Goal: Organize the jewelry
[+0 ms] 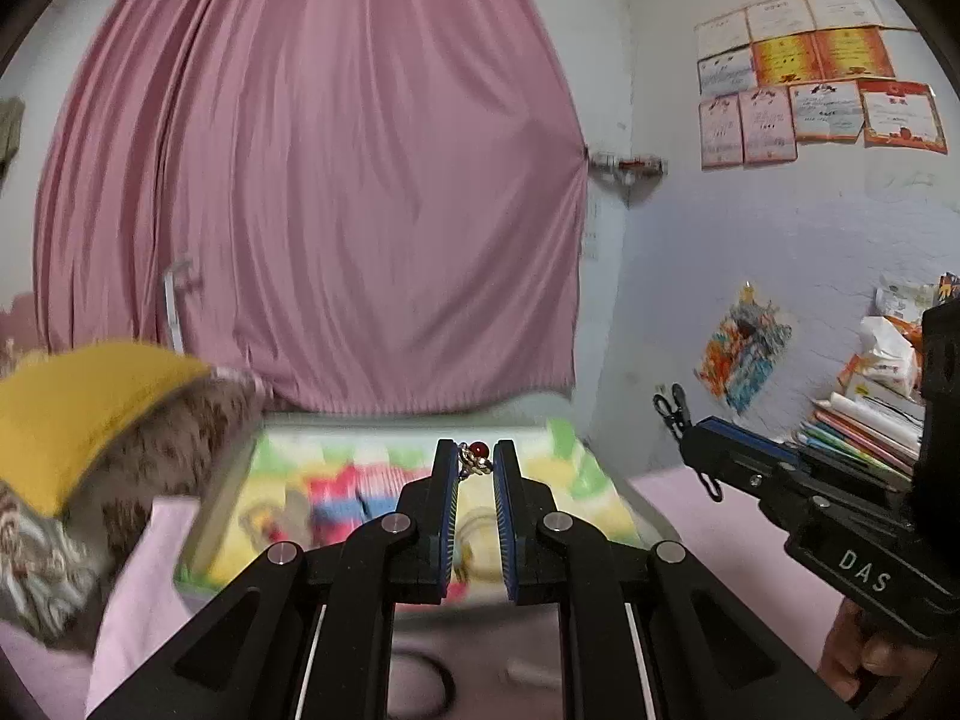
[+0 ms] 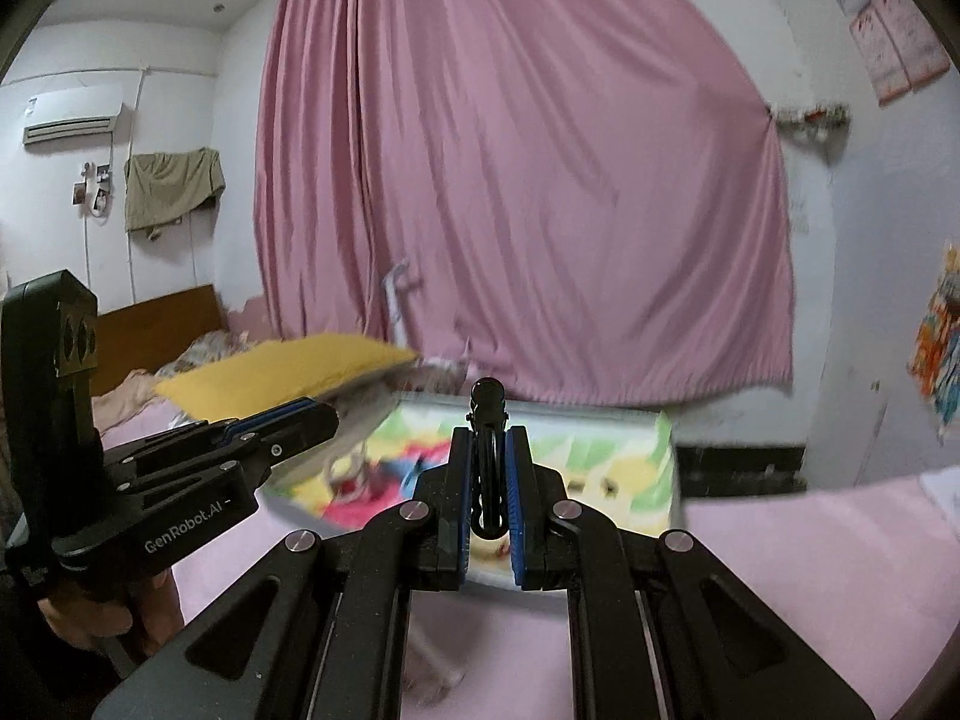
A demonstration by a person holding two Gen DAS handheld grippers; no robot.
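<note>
So here we've got both grippers up off the bed, each with something pinched in it. Our left gripper (image 1: 476,461) has its fingers closed down on a small gold-toned piece of jewelry with a round dark-red bead (image 1: 474,459), which sits right at the fingertips, the bead poking just past them and the gold part squeezed between the blue pads (image 1: 500,516). Our right gripper (image 2: 487,450) is clamped on a black metal clip (image 2: 487,420): its loop sits between the pads and its rounded head sticks out past the fingertips. In the left wrist view that same clip shows off to the right of our fingers, hanging at the tip of the other gripper. Beyond and below both sets of fingertips lies a colourful cartoon-print box with a pale rim (image 1: 372,420), pretty blurred, resting on the pink bedsheet (image 2: 780,552). To the left of the fingers there's a yellow pillow (image 1: 90,402), and straight ahead behind everything hangs a big pink curtain (image 1: 336,180).
</note>
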